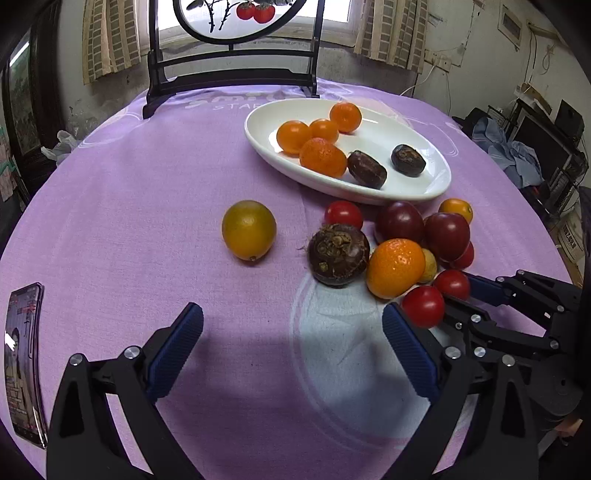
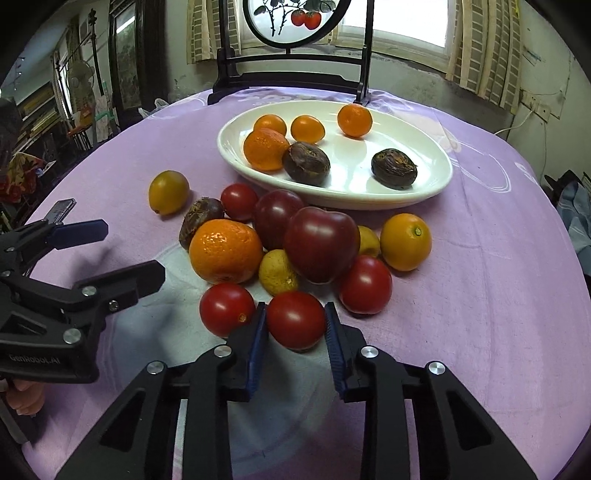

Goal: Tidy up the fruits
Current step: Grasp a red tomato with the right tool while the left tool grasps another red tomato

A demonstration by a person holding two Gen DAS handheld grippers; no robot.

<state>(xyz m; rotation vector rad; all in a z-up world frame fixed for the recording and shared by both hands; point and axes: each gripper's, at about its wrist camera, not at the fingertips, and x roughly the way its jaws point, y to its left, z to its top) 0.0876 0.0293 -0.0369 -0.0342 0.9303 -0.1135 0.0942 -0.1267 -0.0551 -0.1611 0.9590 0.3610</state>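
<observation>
A white oval plate (image 2: 424, 192) (image 1: 436, 184) at the back holds several small oranges and two dark brown fruits. In front of it lies a pile of loose fruit: an orange (image 2: 225, 251) (image 1: 395, 267), dark red plums (image 2: 321, 243), red cherry tomatoes, small yellow fruits and a brown fruit (image 1: 338, 254). A yellow-green citrus (image 1: 249, 229) (image 2: 168, 192) lies apart to the left. My right gripper (image 2: 295, 325) is shut on a cherry tomato (image 2: 295, 320) (image 1: 452, 284) at the pile's near edge. My left gripper (image 1: 291, 325) is open and empty, short of the pile.
A purple cloth (image 1: 147, 184) covers the round table. A phone (image 1: 24, 362) lies at the left edge. A dark wooden stand with a round painted panel (image 2: 295, 22) is behind the plate. Another cherry tomato (image 2: 227, 309) sits just left of the right gripper.
</observation>
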